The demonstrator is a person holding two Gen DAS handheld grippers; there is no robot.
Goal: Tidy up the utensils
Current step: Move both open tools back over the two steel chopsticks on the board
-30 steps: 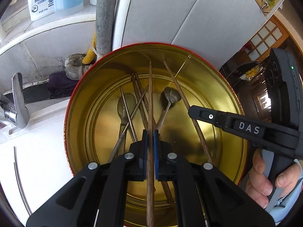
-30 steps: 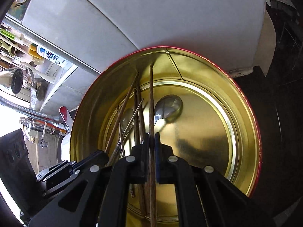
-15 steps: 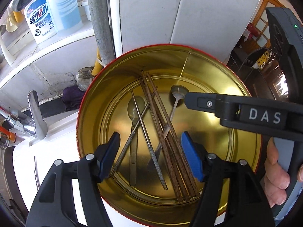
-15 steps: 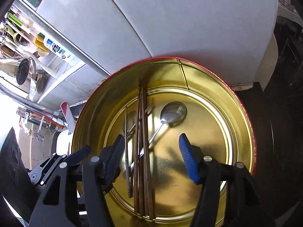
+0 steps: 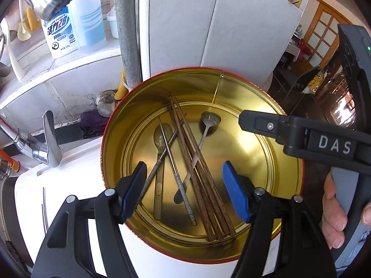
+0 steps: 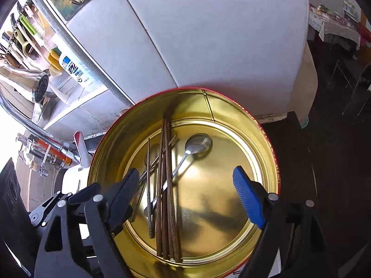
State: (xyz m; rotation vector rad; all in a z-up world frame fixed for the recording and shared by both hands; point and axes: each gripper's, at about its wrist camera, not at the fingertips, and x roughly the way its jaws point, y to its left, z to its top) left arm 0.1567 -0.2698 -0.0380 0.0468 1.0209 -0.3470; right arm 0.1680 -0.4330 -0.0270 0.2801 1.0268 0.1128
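A round gold tin (image 5: 287,185) with a red rim (image 6: 266,139) holds the utensils. Several brown wooden chopsticks (image 5: 197,169) (image 6: 165,197) lie together in it, with two metal chopsticks (image 5: 178,180) and two metal spoons (image 5: 208,120) (image 6: 197,143). My left gripper (image 5: 185,190) is open and empty above the near part of the tin. My right gripper (image 6: 187,197) is open and empty above the tin too; its body shows in the left wrist view (image 5: 301,136).
The tin stands on a white counter (image 5: 69,176) by a chrome tap (image 5: 44,143). A white fridge (image 5: 208,23) stands right behind it. A shelf at the left carries detergent bottles (image 5: 60,32). A dark room with chairs lies to the right.
Both grippers were shut on one wooden chopstick each a second ago. Both have opened, the chopsticks now lie in the tin with the others, and both grippers have drawn back and up.
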